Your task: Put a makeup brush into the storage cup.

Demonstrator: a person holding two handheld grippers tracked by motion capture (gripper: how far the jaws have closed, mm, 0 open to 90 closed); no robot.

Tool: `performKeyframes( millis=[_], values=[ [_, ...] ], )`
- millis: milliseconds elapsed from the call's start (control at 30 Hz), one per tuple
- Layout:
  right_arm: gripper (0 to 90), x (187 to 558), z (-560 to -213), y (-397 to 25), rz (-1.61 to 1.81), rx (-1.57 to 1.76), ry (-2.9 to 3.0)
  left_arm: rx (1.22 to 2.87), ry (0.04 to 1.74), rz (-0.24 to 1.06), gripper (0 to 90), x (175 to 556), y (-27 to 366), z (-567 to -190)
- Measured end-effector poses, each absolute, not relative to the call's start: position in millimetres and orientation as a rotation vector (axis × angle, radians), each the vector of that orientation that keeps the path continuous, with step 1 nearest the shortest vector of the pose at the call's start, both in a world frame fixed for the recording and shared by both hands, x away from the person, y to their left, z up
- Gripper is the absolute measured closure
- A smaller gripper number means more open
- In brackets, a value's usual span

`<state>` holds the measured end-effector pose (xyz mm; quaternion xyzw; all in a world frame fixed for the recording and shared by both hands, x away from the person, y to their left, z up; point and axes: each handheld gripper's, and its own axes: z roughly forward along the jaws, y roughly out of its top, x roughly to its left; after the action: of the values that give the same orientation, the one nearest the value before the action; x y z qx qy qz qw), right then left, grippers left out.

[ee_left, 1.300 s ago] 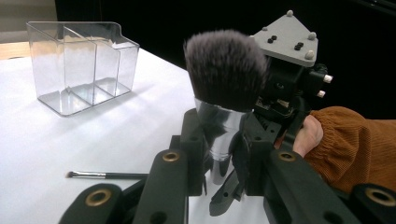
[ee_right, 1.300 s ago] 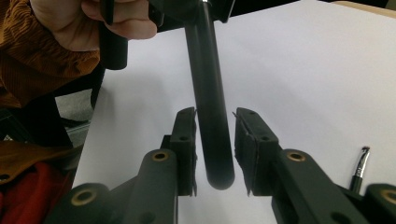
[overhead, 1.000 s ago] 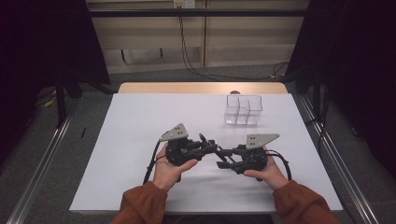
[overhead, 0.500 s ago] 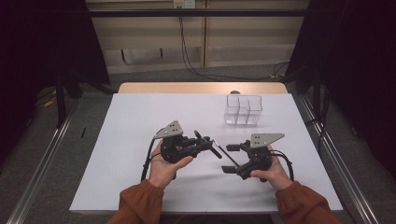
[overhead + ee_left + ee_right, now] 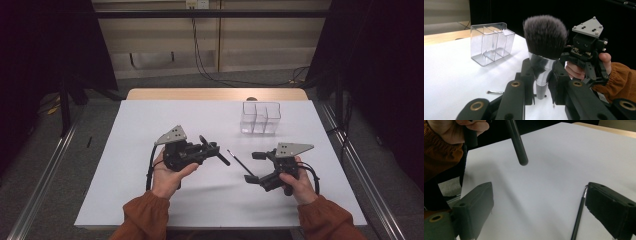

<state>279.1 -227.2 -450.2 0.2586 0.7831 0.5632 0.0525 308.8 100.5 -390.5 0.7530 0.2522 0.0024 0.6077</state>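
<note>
My left gripper (image 5: 212, 149) is shut on a big powder brush (image 5: 545, 37), clamped at its silver ferrule with the dark bristles up. Its black handle (image 5: 517, 142) pokes down toward the table. In its own view the left gripper (image 5: 543, 75) points at the right hand. A thin black brush (image 5: 238, 160) lies on the white table between the two hands. My right gripper (image 5: 254, 168) stands open just right of it, low over the table. In the right gripper view (image 5: 539, 188) the thin brush (image 5: 578, 218) lies beside the right-hand jaw, apart from its pad.
A clear three-compartment organizer (image 5: 260, 118) stands at the back right of the white table top (image 5: 150, 125); it is also seen in the left gripper view (image 5: 491, 41). Dark curtains flank the table, and metal rails run along both sides.
The two grippers, close together a second ago, have drawn apart. The right gripper has pulled back to the right with its jaws spread. The thin brush now shows on the table between them.
</note>
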Motion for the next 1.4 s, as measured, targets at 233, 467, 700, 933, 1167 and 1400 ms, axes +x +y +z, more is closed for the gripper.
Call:
performKeyframes(
  millis=[233, 467, 700, 933, 1167, 1400],
  values=[
    [6.9, 272.6, -453.7, -231.1, 1.676, 0.789, 2.385, 1.762, 0.584, 0.028, 75.9, 312.2, 109.5, -380.8],
    [5.7, 270.2, -453.2, -233.1, 1.654, 0.775, 2.362, 1.812, 0.568, 0.044, 75.9, 314.6, 111.6, -371.4],
    [3.8, 270.4, -454.8, -228.9, 1.647, 0.767, 2.349, 1.861, 0.527, 0.043, 75.9, 316.4, 106.0, -365.5],
    [3.7, 270.7, -455.1, -226.3, 1.646, 0.767, 2.335, 1.949, 0.473, 0.020, 75.8, 319.1, 96.8, -359.0],
    [1.7, 270.8, -455.1, -221.1, 1.660, 0.752, 2.333, 2.036, 0.466, 0.017, 75.9, 321.1, 85.3, -356.2],
    [1.1, 270.4, -454.1, -219.7, 1.658, 0.734, 2.298, 2.123, 0.457, -0.008, 75.9, 325.7, 74.4, -358.0]
  ],
)
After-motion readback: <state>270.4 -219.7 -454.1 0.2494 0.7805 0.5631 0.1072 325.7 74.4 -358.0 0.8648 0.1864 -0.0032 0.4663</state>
